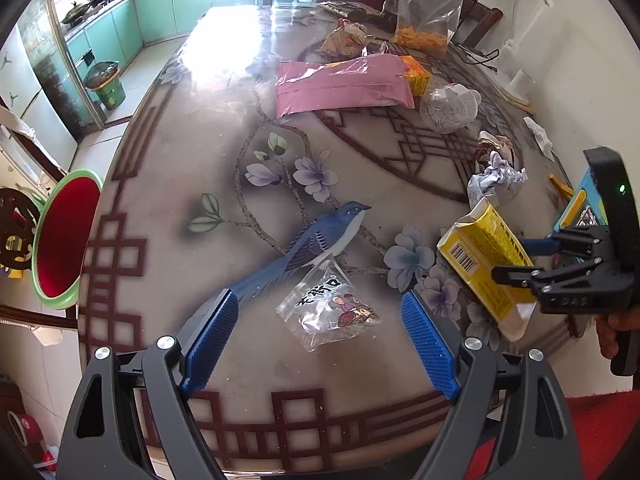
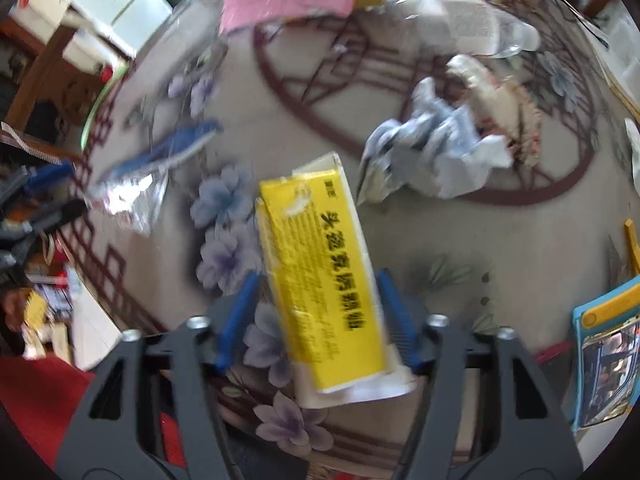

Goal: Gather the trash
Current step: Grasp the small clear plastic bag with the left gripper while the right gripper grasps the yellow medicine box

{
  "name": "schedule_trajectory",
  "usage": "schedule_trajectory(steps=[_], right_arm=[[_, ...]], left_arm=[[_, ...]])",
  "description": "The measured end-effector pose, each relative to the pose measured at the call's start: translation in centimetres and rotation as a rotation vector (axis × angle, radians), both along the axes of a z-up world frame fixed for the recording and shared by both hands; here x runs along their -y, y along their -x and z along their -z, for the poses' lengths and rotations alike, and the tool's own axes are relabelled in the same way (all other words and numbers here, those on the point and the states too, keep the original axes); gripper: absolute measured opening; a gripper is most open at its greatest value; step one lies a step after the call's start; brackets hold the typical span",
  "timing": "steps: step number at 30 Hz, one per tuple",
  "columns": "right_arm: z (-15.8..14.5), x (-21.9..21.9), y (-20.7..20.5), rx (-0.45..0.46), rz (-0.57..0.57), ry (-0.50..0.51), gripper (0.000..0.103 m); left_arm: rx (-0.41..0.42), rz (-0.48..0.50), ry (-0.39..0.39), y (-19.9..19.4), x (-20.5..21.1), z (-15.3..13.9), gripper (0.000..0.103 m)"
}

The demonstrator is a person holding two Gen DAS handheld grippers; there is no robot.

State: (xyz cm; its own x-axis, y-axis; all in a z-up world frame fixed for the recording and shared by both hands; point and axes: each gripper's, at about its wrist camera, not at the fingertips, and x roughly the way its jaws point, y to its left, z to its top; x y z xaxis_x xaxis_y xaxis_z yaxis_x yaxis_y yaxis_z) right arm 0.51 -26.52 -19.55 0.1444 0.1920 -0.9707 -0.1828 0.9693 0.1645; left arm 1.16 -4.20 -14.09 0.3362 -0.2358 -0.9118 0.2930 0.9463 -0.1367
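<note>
right wrist view blurred, blue case (image 2: pixel 606 360) cut off

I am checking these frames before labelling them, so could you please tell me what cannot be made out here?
- Right wrist view: motion blur hides whether the right gripper pads press the yellow box between them; its print is smeared.
- Left wrist view: the right gripper's fingertips sit over the box, contact unclear.
- Left wrist view: the clear packet's contents are too small; left gripper open around it.
- Left wrist view: the red bin is cut by the table edge.
</note>
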Motion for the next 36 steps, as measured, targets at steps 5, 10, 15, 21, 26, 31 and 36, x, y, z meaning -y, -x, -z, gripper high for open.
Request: schedule_trajectory(steps=[5, 10, 15, 21, 26, 31, 36], right_arm=[[-0.1, -0.5, -0.4, 0.029, 0.01, -0.049, 0.039], [-1.4, -0.2, -2.5, 0.092, 0.08, -0.112, 0.039], [-2.5, -0.2, -4.2, 0.137, 0.147, -0.164, 0.039], [-3.9, 0.3, -5.7, 0.16, 0.19, -0.227, 0.039], [-5.5, -0.5, -5.9, 0.205, 0.177, -0.242, 0.039], [-6.3, -1.2, -6.5, 0.233, 0.172, -0.259, 0.039], [-6.9, -1.6, -7.0, 0.244, 0.166, -0.278, 0.039]], left_arm=[[-0.016, -0.014, 0.0, -0.2, 0.1, 0.2, 0.08], [-0.067, -0.053, 0.038, -1.1, 0.0, 1.4, 0.08], [-0.113, -0.082, 0.059, -2.0, 0.2, 3.0, 0.076], [-0.174, -0.097, 0.075, -2.2, 0.2, 4.7, 0.046], [-0.147, -0.108, 0.087, -2.4, 0.0, 4.2, 0.028], [-0.054, -0.122, 0.072, -3.1, -0.4, 1.5, 0.024], [0.031, -0.146, 0.061, -4.3, -0.8, -1.4, 0.024]])
